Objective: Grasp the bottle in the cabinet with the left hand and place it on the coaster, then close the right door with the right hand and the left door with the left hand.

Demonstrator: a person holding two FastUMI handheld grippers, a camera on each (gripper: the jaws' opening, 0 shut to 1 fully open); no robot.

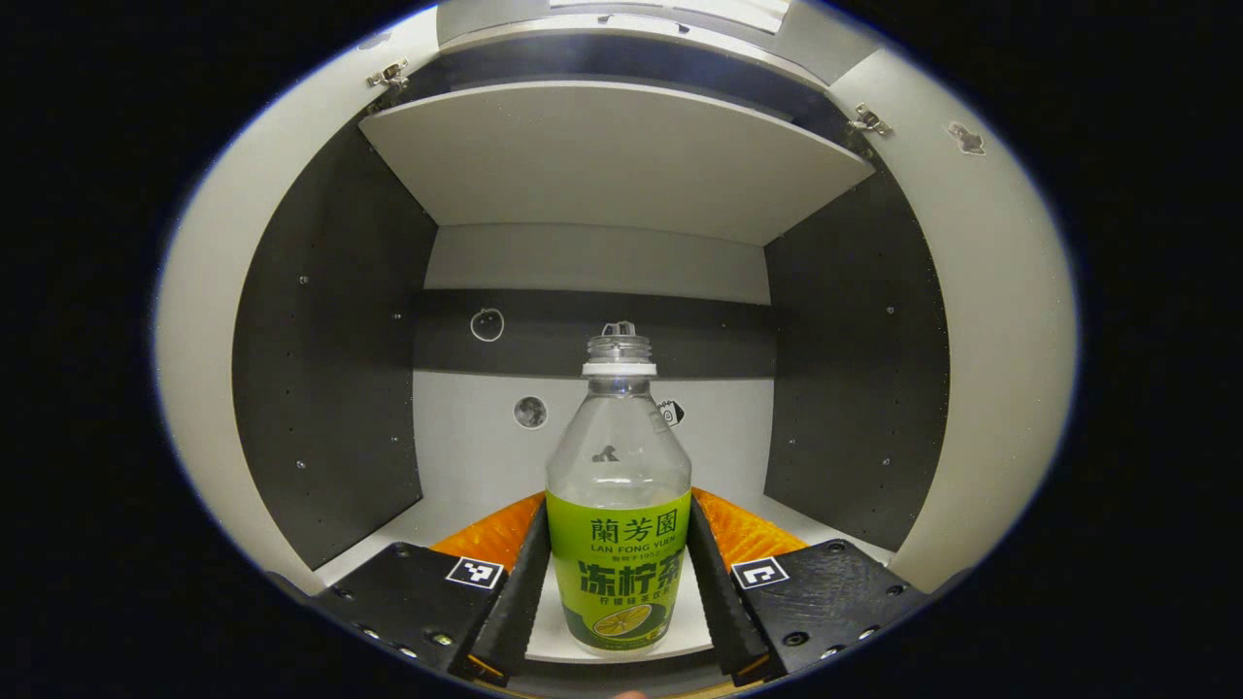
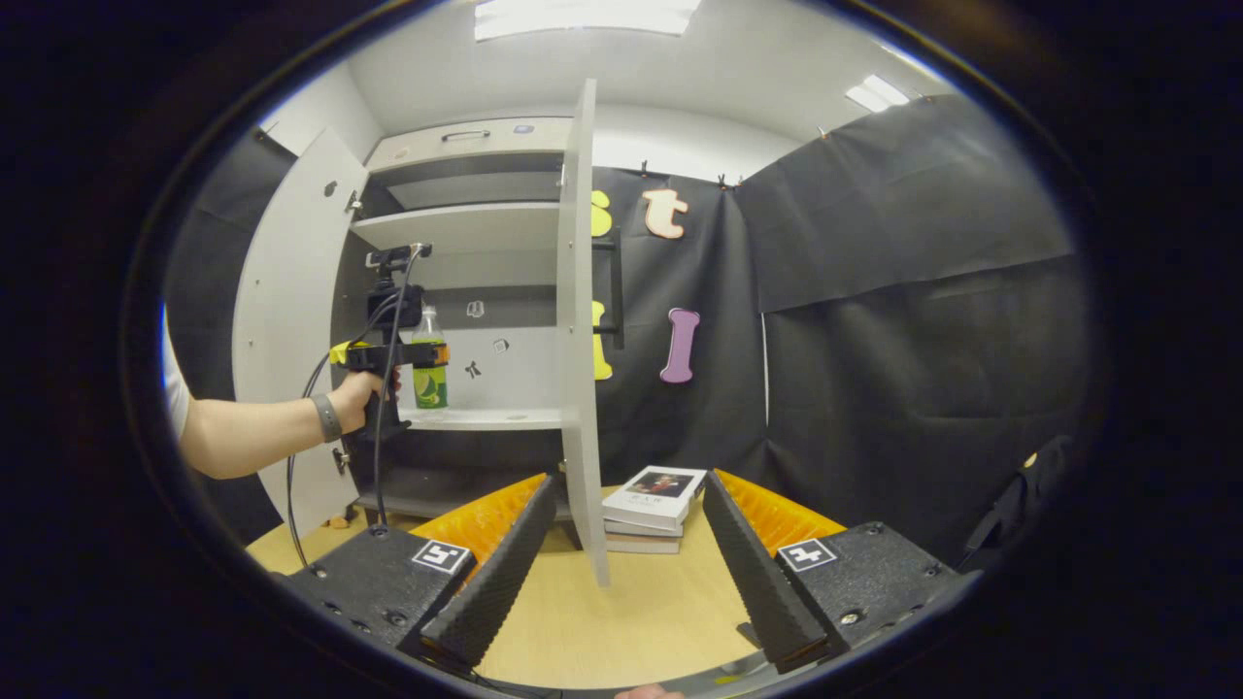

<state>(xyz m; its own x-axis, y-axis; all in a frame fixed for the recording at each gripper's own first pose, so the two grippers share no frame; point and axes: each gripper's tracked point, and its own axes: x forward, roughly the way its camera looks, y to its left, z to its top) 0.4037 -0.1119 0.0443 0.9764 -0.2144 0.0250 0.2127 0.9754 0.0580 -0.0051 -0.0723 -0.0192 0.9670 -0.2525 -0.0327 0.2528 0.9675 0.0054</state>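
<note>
Our left tongs [image 1: 619, 573] pinch the bottle [image 1: 619, 505] low between them, so it may tip on lifting, while our right tongs [image 2: 621, 573] wait spread.

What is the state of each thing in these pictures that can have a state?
bottle: upright on the cabinet shelf, cap off, nearly empty.
left tool: fingers at both sides of the bottle, touching its label.
right tool: open, holding nothing.
right door: open.
left door: open.
books: closed, stacked on the table.
</note>
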